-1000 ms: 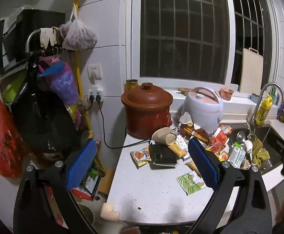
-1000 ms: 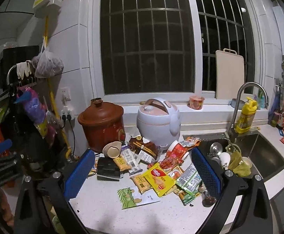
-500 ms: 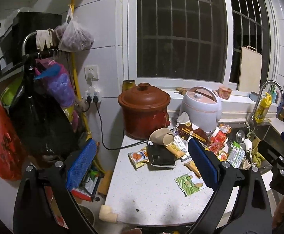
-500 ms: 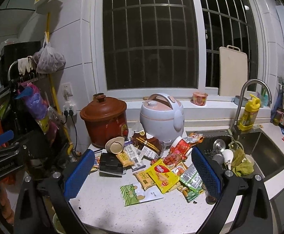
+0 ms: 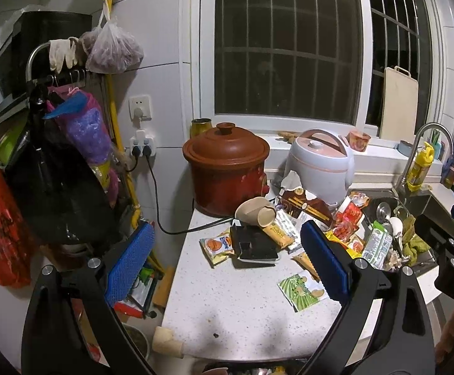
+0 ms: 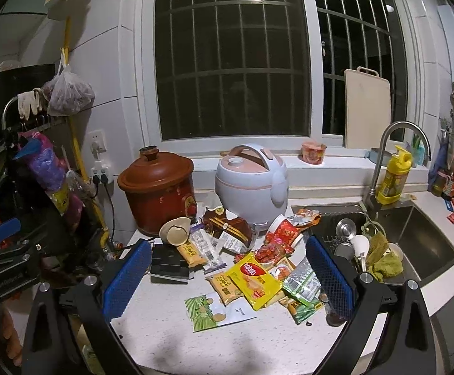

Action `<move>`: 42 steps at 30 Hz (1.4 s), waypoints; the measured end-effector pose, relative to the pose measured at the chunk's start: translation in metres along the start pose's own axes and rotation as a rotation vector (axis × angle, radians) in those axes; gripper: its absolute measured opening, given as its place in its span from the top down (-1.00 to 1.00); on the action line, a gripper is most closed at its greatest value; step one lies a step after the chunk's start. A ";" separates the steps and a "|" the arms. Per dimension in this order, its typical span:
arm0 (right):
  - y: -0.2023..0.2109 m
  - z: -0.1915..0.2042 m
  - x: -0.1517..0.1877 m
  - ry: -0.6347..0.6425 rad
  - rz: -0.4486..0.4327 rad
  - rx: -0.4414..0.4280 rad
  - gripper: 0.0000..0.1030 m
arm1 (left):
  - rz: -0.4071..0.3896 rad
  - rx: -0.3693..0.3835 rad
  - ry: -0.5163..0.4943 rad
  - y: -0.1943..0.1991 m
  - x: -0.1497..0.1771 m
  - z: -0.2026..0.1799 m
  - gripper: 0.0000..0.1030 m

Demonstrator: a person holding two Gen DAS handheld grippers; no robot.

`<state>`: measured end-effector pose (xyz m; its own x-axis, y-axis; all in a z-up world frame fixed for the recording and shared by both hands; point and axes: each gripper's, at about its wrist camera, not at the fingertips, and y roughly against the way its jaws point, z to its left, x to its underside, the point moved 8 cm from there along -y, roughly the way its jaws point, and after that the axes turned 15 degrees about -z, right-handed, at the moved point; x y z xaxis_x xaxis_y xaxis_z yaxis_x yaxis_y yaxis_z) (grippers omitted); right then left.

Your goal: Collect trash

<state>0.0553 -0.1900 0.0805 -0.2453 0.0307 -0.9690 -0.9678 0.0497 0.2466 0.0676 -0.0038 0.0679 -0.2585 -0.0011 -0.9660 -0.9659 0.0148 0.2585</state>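
A heap of trash lies on the white speckled counter point(image 6: 258, 340): a yellow snack packet point(image 6: 256, 278), a green-and-white wrapper point(image 6: 217, 311), a tan paper cup on its side point(image 6: 174, 232), a black plastic tray point(image 6: 168, 265), a red wrapper point(image 6: 281, 234) and several smaller packets. The left wrist view shows the cup point(image 5: 255, 213), the tray point(image 5: 253, 245) and the green wrapper point(image 5: 302, 290). My left gripper point(image 5: 227, 265) is open and empty, held back above the counter's near left edge. My right gripper point(image 6: 228, 276) is open and empty, above the near edge in front of the heap.
A brown clay pot point(image 6: 158, 190) and a white rice cooker point(image 6: 252, 184) stand behind the heap. A sink point(image 6: 414, 243) with dishes and a tap lies at right. A rack with hanging bags point(image 5: 55, 162) stands left of the counter. A black cord point(image 5: 161, 206) runs to the wall socket.
Both grippers have drawn back slightly from the counter, so the heap looks a little farther. Nothing on the counter has moved and both grippers stay open.
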 end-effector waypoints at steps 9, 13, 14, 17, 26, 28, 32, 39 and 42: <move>0.000 0.000 -0.001 0.001 -0.004 0.004 -0.90 | 0.006 0.000 -0.006 -0.001 0.005 0.000 -0.79; 0.001 0.000 -0.003 0.006 -0.008 0.012 -0.90 | 0.009 0.008 -0.006 -0.001 0.006 0.000 -0.79; 0.002 0.000 -0.004 0.007 -0.009 0.015 -0.90 | 0.009 0.009 -0.007 0.000 0.006 0.001 -0.79; 0.003 -0.002 -0.006 0.002 -0.010 0.022 -0.90 | 0.007 0.017 -0.008 0.000 0.007 0.000 -0.79; 0.005 -0.004 -0.008 0.004 -0.013 0.032 -0.90 | 0.017 0.037 -0.005 0.001 0.011 0.002 -0.79; 0.005 -0.005 -0.008 0.002 -0.013 0.037 -0.90 | 0.018 0.038 -0.005 0.001 0.011 0.002 -0.79; 0.005 -0.007 -0.010 0.005 -0.016 0.042 -0.90 | 0.018 0.040 -0.004 0.001 0.012 0.002 -0.79; 0.006 -0.008 -0.011 0.006 -0.023 0.047 -0.90 | 0.019 0.042 -0.004 0.001 0.012 0.002 -0.79; 0.006 -0.008 -0.011 0.005 -0.021 0.048 -0.90 | 0.019 0.044 -0.004 0.001 0.012 0.002 -0.79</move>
<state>0.0515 -0.1981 0.0926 -0.2249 0.0243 -0.9741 -0.9692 0.0977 0.2262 0.0636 -0.0020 0.0568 -0.2768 0.0035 -0.9609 -0.9592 0.0587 0.2766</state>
